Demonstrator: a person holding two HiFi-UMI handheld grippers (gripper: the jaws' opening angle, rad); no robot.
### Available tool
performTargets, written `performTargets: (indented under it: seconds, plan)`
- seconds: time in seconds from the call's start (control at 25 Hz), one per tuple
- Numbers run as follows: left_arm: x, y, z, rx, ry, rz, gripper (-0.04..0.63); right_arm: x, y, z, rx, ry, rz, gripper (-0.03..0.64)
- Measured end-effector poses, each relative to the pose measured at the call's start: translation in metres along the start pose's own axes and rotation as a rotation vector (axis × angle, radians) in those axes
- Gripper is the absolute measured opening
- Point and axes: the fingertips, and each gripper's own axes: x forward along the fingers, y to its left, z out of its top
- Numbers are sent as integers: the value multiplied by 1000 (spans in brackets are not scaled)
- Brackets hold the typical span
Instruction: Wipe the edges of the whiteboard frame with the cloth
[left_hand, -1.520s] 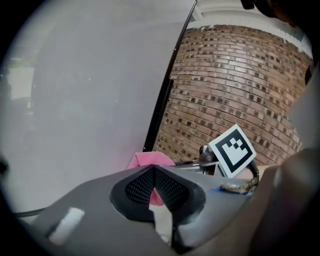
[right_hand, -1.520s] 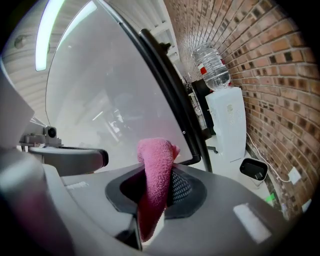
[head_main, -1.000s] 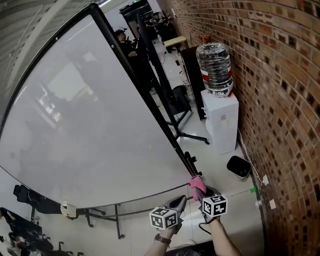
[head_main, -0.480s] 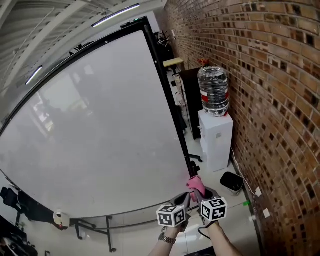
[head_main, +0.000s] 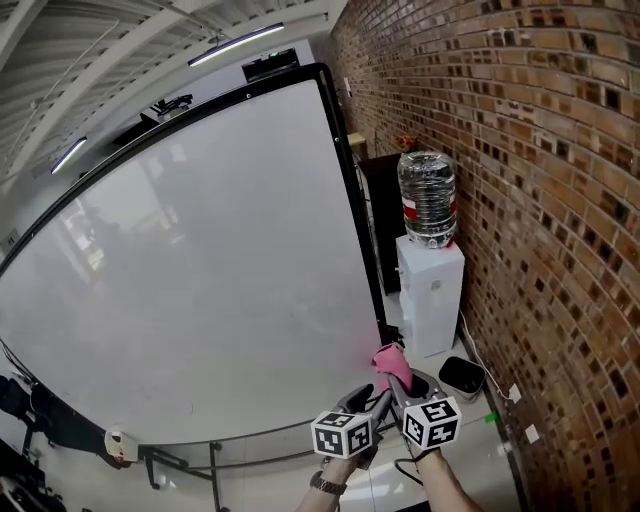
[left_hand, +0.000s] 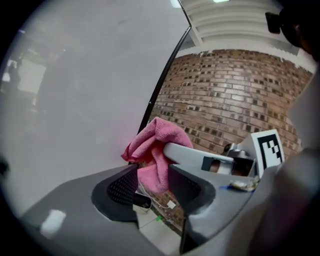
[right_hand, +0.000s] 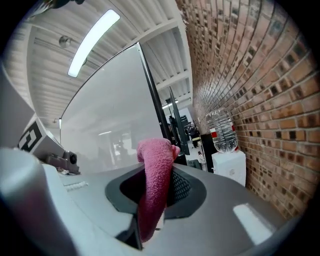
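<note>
The whiteboard (head_main: 200, 270) fills the head view, its black frame (head_main: 358, 200) running down the right side. A pink cloth (head_main: 392, 365) sits against the low end of that edge. My right gripper (head_main: 400, 385) is shut on the cloth (right_hand: 155, 180), which sticks up from between its jaws (right_hand: 157, 187). My left gripper (head_main: 362, 398) is just left of it, and its jaws have just been opening. In the left gripper view the cloth (left_hand: 155, 150) hangs by the gap of that gripper (left_hand: 152, 182), and the pads do not press on it. The frame (left_hand: 162, 82) rises behind.
A brick wall (head_main: 540, 200) runs close along the right. A white water dispenser (head_main: 432, 290) with a clear bottle (head_main: 427, 200) stands beside the board's edge, a black bin (head_main: 462, 377) at its foot. The board's stand legs (head_main: 150, 455) show at lower left.
The head view has swung upward, so the board's top corner and the ceiling show. Both grippers and the cloth have risen with it, staying by the right edge of the frame.
</note>
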Motion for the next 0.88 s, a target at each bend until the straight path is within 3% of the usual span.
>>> performTargets:
  seconds: [0.08, 0.28, 0.52, 0.88]
  plan:
    - [3, -6, -3, 43, 34, 17, 176, -1, 5, 6, -28, -14, -1, 66]
    - [7, -30, -8, 73, 48, -33, 154, -3, 14, 13, -12, -31, 31, 66]
    - [5, -47, -8, 84, 63, -113, 32, -8, 20, 18, 4, -51, 54, 64]
    - [4, -47, -8, 85, 53, -105, 18, -7, 23, 17, 14, -48, 82, 64]
